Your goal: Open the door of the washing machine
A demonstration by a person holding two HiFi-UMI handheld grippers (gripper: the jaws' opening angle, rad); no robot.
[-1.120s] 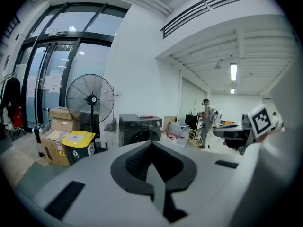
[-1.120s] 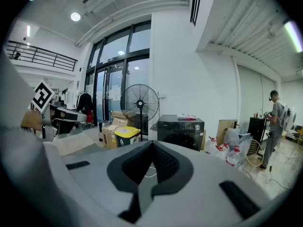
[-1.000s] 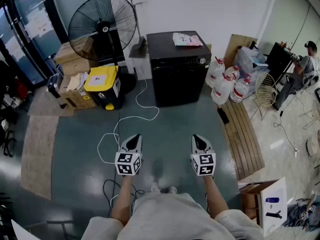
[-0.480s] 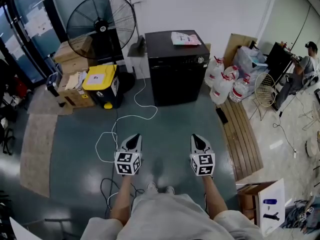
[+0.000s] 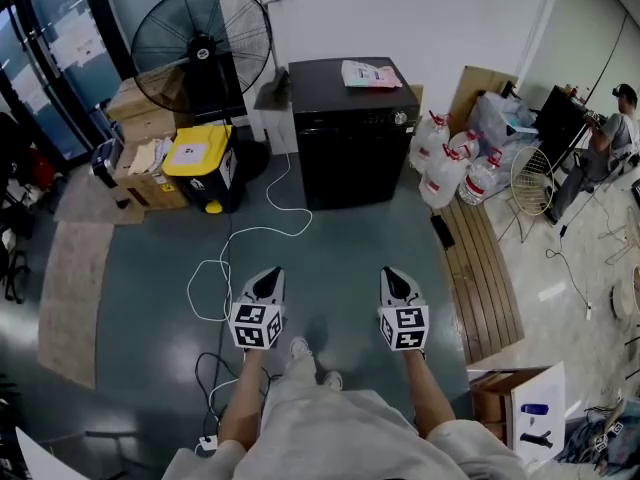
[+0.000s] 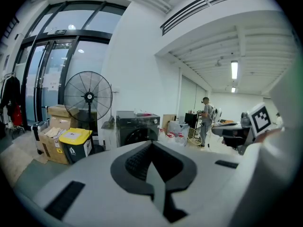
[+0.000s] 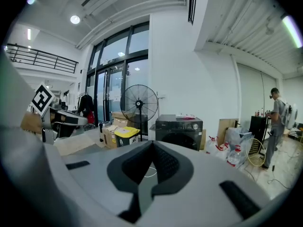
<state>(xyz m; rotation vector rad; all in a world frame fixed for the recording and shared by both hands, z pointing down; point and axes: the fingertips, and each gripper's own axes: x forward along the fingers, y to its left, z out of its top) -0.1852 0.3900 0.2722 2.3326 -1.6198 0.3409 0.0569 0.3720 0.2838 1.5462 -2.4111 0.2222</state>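
Observation:
The black front-loading washing machine (image 5: pixel 350 133) stands against the far white wall with its round door closed; papers lie on its top. It also shows in the left gripper view (image 6: pixel 137 130) and the right gripper view (image 7: pixel 180 129), still some way off. My left gripper (image 5: pixel 267 276) and right gripper (image 5: pixel 394 276) are held side by side over the grey-green floor, both pointing toward the machine. The left gripper (image 6: pixel 151 144) and the right gripper (image 7: pixel 151 146) each have their jaws shut with nothing in them.
A large floor fan (image 5: pixel 203 40), a yellow-lidded bin (image 5: pixel 198 168) and cardboard boxes (image 5: pixel 140 128) stand left of the machine. Water bottles (image 5: pixel 450 168) and a wooden slat strip (image 5: pixel 485 268) lie to the right. A white cable (image 5: pixel 250 243) trails across the floor. A person (image 5: pixel 605 133) sits far right.
The view has slid forward a little over the floor, with the person's feet stepping. Both grippers keep their place and stay shut.

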